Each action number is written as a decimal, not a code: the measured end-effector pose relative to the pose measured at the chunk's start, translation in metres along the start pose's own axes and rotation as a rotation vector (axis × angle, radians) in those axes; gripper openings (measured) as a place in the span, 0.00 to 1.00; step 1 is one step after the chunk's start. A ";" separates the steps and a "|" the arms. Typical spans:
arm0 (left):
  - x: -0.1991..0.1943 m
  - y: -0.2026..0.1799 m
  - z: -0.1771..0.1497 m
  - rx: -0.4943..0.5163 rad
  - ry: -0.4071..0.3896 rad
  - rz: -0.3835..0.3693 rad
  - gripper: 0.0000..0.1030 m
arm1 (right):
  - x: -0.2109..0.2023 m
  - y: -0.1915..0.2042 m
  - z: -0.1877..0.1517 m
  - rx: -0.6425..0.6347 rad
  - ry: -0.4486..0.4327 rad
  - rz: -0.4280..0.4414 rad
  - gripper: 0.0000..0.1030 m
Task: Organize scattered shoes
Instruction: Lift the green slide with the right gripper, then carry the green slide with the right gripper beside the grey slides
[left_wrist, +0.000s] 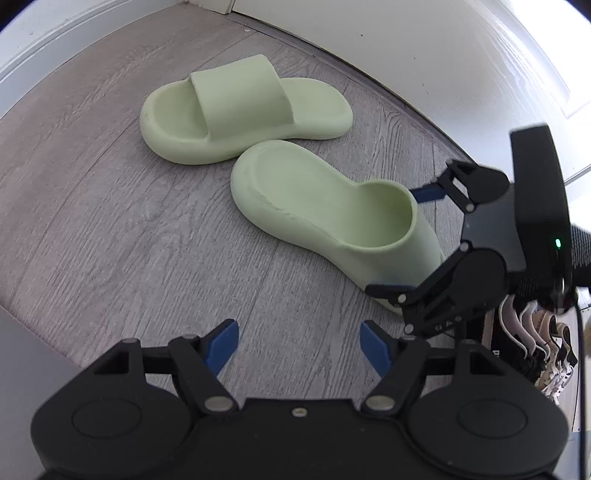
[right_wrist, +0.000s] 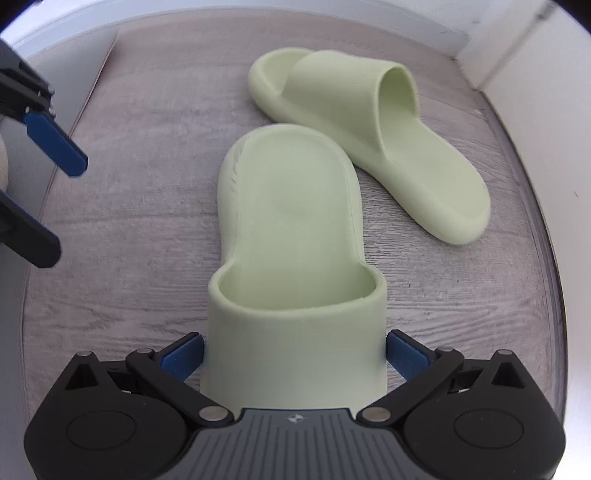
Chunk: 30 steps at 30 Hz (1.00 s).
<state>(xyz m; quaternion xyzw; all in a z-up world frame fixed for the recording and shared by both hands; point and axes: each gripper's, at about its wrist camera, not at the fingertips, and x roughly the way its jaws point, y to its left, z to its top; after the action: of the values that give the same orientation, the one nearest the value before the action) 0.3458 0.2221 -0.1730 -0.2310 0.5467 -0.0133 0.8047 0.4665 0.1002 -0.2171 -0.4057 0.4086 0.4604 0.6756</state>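
Note:
Two pale green slides lie on a grey wood floor. The far slide (left_wrist: 240, 107) (right_wrist: 388, 140) rests flat near the white wall. The near slide (left_wrist: 325, 206) (right_wrist: 291, 229) points its heel toward the far one, almost touching it. My right gripper (right_wrist: 295, 350) (left_wrist: 400, 243) straddles the near slide's strap, with a blue pad pressed on each side. My left gripper (left_wrist: 299, 343) (right_wrist: 48, 195) hovers open over bare floor, left of the near slide, holding nothing.
A white door and baseboard (left_wrist: 424, 55) curve behind the slides. A dark rack with several sneakers (left_wrist: 546, 350) stands at the right. A grey flat panel (right_wrist: 74, 62) borders the floor on the left. Open floor (left_wrist: 129, 221) lies left of the slides.

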 end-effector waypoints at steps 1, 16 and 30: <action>0.000 0.000 0.000 -0.002 0.000 0.000 0.71 | -0.003 0.002 -0.003 0.036 -0.013 -0.010 0.99; -0.002 -0.007 -0.001 0.038 -0.017 0.034 0.71 | -0.084 -0.017 -0.054 0.517 -0.260 -0.215 0.96; 0.002 -0.007 0.001 0.031 -0.009 0.038 0.71 | -0.088 -0.085 -0.113 0.796 -0.207 -0.366 0.91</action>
<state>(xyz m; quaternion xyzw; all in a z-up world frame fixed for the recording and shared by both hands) 0.3491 0.2156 -0.1718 -0.2081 0.5469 -0.0052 0.8109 0.5057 -0.0507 -0.1594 -0.1315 0.4055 0.1783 0.8868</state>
